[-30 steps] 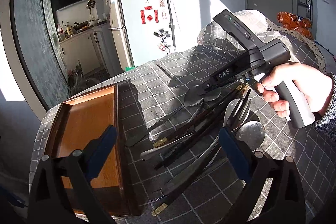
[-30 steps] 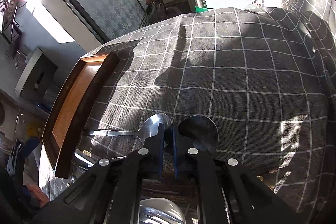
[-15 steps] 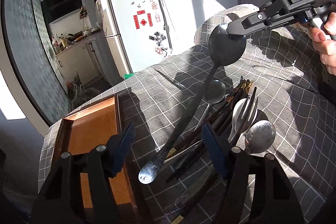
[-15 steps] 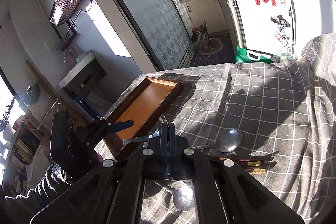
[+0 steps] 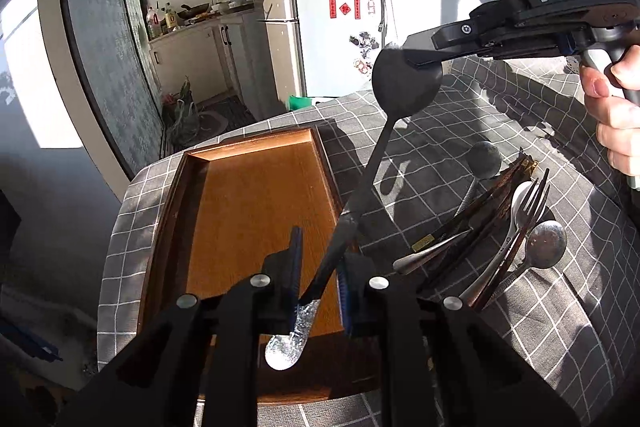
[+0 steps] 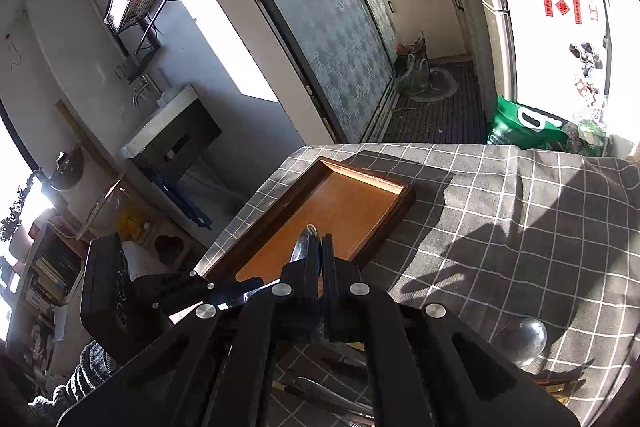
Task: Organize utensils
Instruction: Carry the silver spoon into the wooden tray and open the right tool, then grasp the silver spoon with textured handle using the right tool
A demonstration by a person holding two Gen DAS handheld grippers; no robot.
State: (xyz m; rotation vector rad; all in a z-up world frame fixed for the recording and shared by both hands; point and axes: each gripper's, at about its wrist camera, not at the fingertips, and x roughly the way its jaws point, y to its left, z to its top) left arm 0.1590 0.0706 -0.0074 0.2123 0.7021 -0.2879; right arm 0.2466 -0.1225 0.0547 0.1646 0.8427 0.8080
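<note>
A long metal spoon (image 5: 362, 187) hangs slanted over the wooden tray (image 5: 248, 147). My right gripper (image 5: 418, 57) is shut on its bowl, seen edge-on between the tips of the right gripper (image 6: 322, 247) in the right wrist view. The handle runs down between the fingers of my left gripper (image 5: 320, 269), whose jaws are closing. A strip of tray still shows between the handle and the left pad. The rest of the utensils (image 5: 496, 227), a fork, spoons and chopsticks, lie heaped on the checked cloth to the right of the tray.
The tray (image 6: 400, 211) lies at the table's left edge, with the floor beyond it. A person's hand (image 5: 616, 115) holds the right gripper's handle. One spoon (image 6: 520, 339) lies on the cloth at the pile's far end. A fridge (image 5: 328, 7) stands behind the table.
The right gripper lifted the spoon by its bowl off the pile and carried it up and toward the tray. The left gripper moved over the tray and its jaws narrowed from wide open around the handle.
</note>
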